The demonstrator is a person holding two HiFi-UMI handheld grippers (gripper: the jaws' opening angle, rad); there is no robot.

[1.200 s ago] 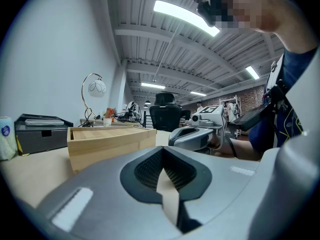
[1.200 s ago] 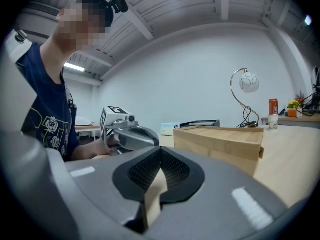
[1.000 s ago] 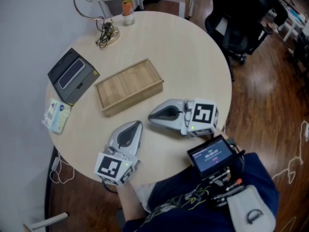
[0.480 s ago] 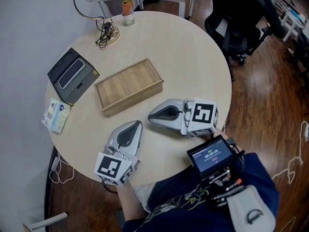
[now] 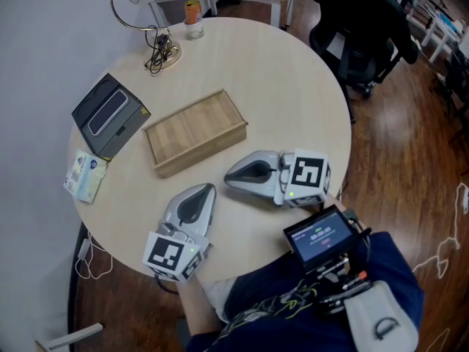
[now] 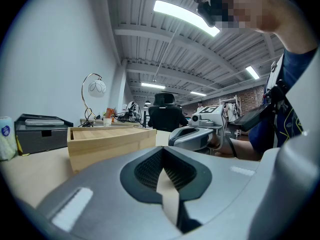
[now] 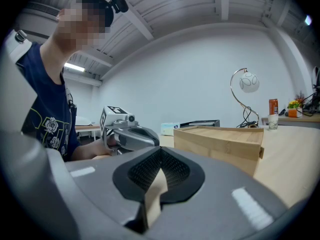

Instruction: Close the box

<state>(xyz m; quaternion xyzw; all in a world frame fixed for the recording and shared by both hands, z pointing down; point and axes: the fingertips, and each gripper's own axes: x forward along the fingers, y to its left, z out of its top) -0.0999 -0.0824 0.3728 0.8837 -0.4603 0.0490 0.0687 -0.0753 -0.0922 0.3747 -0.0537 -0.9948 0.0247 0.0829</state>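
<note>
My left claw (image 5: 207,190) and right claw (image 5: 229,174) lie clenched and empty near the wooden box (image 5: 196,130); a clumsy push could slide it away.

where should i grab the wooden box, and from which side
Probably its near long wall, coming from the person's side with the right hand-held gripper. The wooden box lies flat and low on the table, that long side faces the gripper, and nothing stands between them.

Box (image 5: 196,132) pale wood grain; tbl (image 5: 293,86) beige.
</note>
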